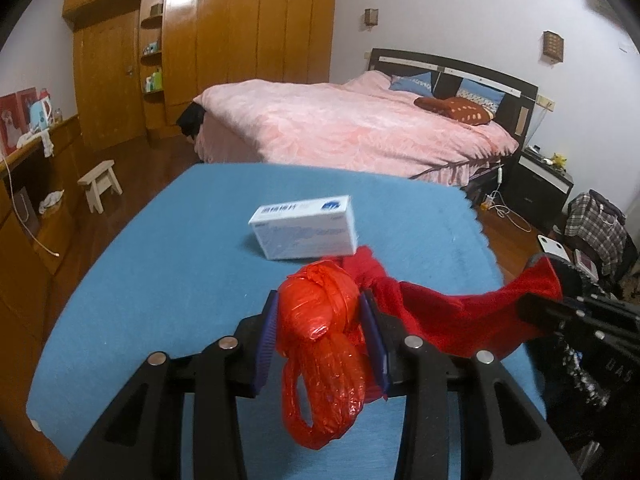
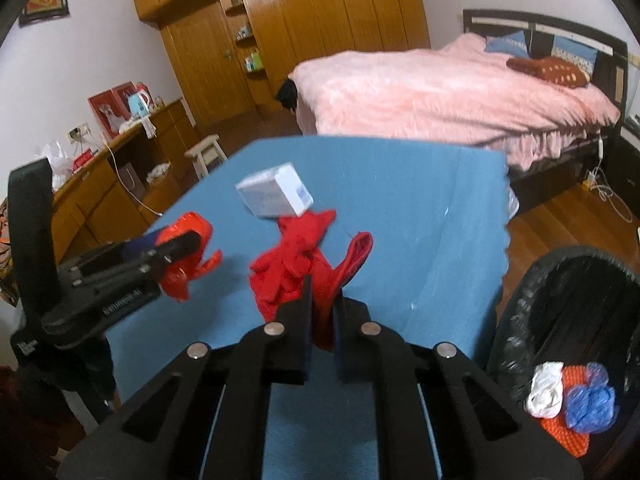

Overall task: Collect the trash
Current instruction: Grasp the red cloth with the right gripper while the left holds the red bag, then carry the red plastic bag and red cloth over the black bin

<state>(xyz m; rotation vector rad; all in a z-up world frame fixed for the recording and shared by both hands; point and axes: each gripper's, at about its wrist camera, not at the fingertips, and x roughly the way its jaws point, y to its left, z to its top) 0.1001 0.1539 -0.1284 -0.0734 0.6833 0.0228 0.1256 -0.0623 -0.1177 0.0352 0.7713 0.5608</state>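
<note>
Red crinkled plastic bag (image 1: 320, 344), knotted into a bundle, sits low in the centre of the left wrist view, pinched between the blue-padded fingers (image 1: 266, 340) of the left gripper (image 1: 320, 308), which press on it from both sides above the blue cloth-covered table (image 1: 160, 280). In the right wrist view the same bundle shows at centre left, clamped at the tip of that gripper. Just to the right of it, a red fabric sock-like piece (image 2: 296, 268) is nipped by the right gripper (image 2: 322, 304), its fingers nearly together on a narrow fold while the rest of it hangs crumpled over the table. A white rectangular cardboard box with blue print (image 1: 306, 226) lies on the cloth beyond both, touching or just beside the far end of the fabric. At the lower right of the right wrist view stands a black bin lined with a black bag (image 2: 520, 312); inside lie a white crumpled wad (image 2: 546, 390), a blue plastic bag (image 2: 592, 404) and an orange textured piece (image 2: 564, 436).
</note>
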